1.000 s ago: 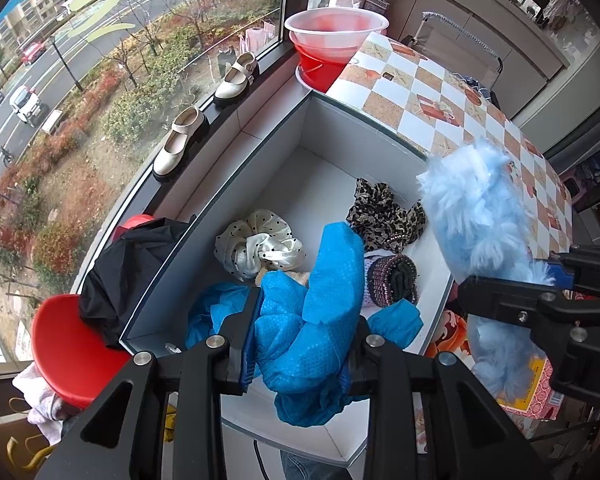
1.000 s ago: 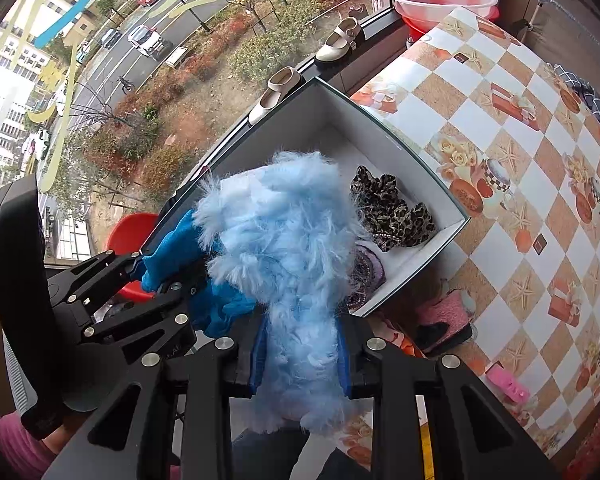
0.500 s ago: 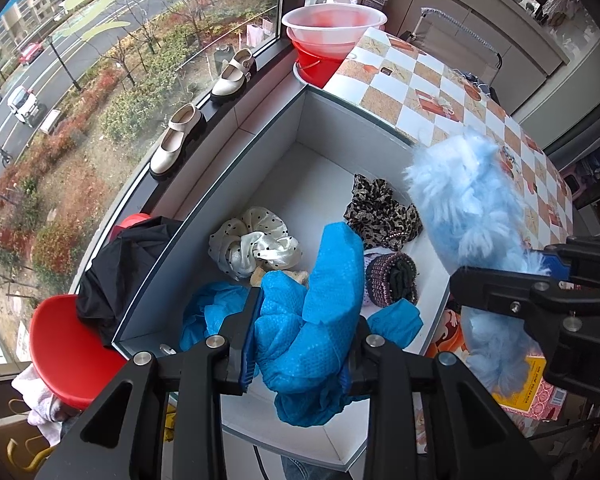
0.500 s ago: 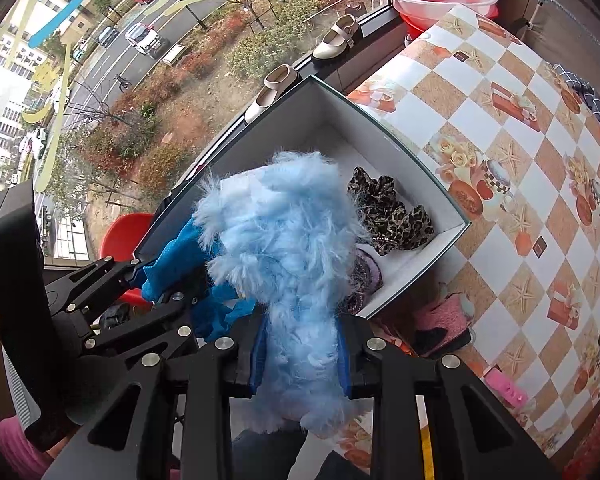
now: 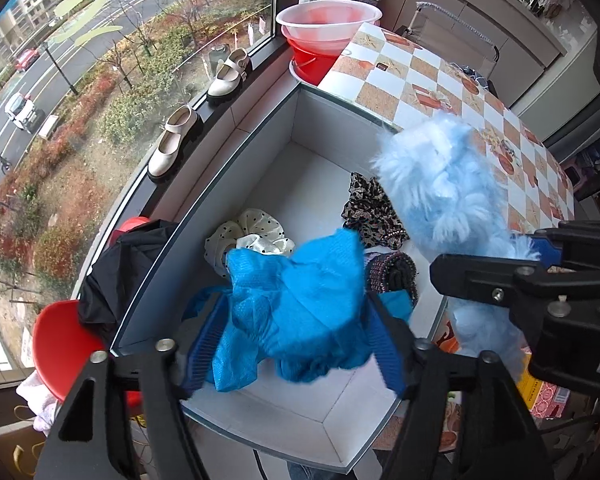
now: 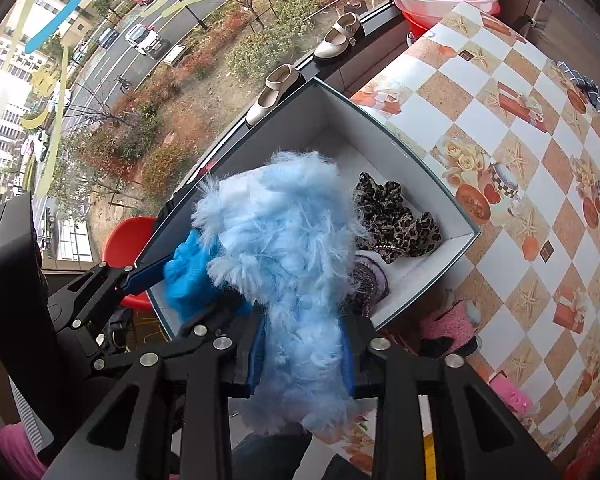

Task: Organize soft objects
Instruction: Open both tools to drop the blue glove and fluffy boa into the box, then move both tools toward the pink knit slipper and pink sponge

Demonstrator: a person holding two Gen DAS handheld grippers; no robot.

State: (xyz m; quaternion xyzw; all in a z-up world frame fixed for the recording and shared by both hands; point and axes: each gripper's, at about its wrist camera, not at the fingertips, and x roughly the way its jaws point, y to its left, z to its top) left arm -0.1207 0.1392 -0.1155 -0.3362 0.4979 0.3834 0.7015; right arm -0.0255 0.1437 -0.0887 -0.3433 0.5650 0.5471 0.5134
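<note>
My left gripper [image 5: 296, 344] is open over the near end of the white box [image 5: 260, 140]; a bright blue cloth [image 5: 300, 300] lies loose between its spread fingers. My right gripper [image 6: 302, 356] is shut on a fluffy light-blue item [image 6: 284, 248], held above the box's near right edge; that item also shows in the left wrist view [image 5: 440, 188]. In the box lie a white dotted scrunchie [image 5: 256, 232], a leopard scrunchie [image 5: 368, 208] and a dark knitted one [image 5: 392, 272].
The box sits on a checkered tablecloth [image 6: 520, 128] by a window sill with two beige shoes [image 5: 172, 144]. A red basin with a clear bowl [image 5: 324, 36] stands at the far end. A red chair with black cloth [image 5: 68, 332] is left. Pink items [image 6: 452, 324] lie beside the box.
My left gripper's fingers have spread apart and let go of the blue cloth, which now sags between them. My right gripper has carried the fluffy item a little closer over the box.
</note>
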